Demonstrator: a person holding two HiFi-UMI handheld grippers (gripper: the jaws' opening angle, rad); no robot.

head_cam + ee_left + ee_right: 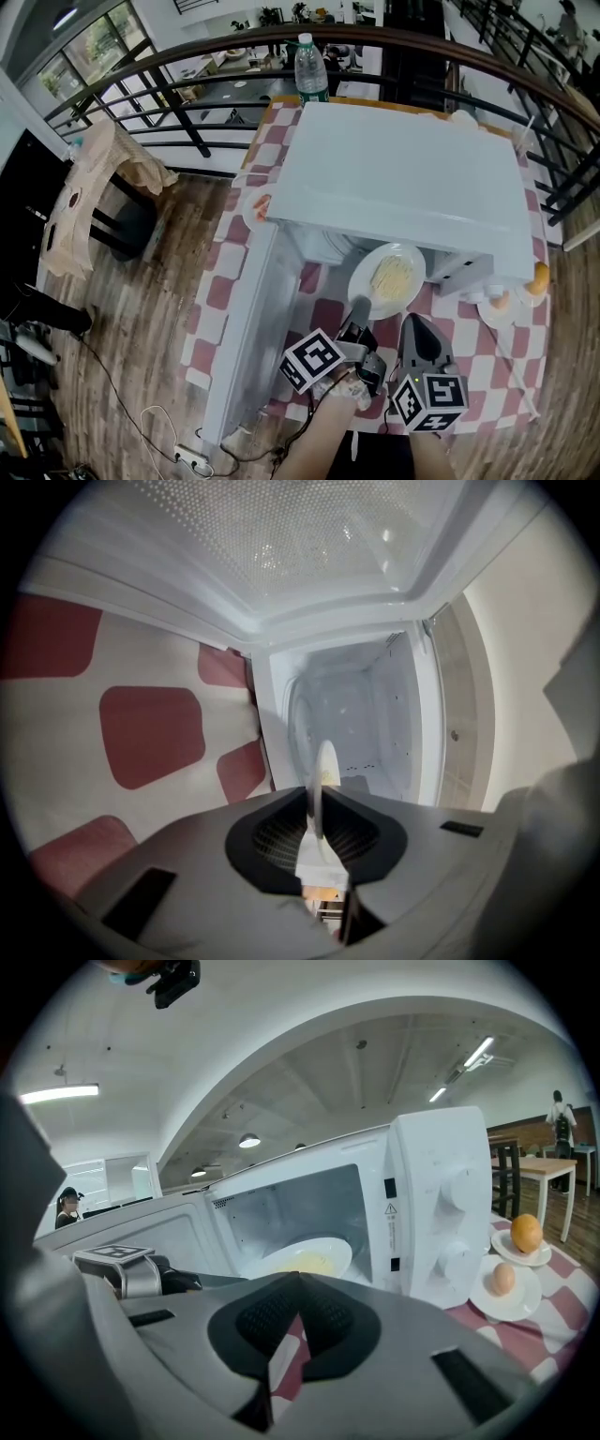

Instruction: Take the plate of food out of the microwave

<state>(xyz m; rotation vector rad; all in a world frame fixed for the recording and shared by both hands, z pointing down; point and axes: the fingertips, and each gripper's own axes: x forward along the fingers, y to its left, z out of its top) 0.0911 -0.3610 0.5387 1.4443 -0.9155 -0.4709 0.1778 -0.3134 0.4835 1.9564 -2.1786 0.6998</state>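
Observation:
A white plate of pale noodles [387, 278] sits in the mouth of the white microwave [403, 178], its front part sticking out past the opening. My left gripper [359, 315] is shut on the plate's near rim. In the left gripper view the plate [324, 772] shows edge-on between the pads, with the cavity [361, 714] behind it. The microwave door [251, 319] hangs open to the left. My right gripper [415, 330] hovers just right of the left one, shut and empty. In the right gripper view the plate [305, 1258] lies ahead, left of the control panel [441, 1206].
Right of the microwave stand small plates with an egg [503, 1279] and an orange fruit [526, 1233]. A water bottle [310, 67] stands behind the microwave. The table wears a red-and-white checked cloth [328, 314]. A wooden chair [89, 202] and a black railing [187, 103] are at the left.

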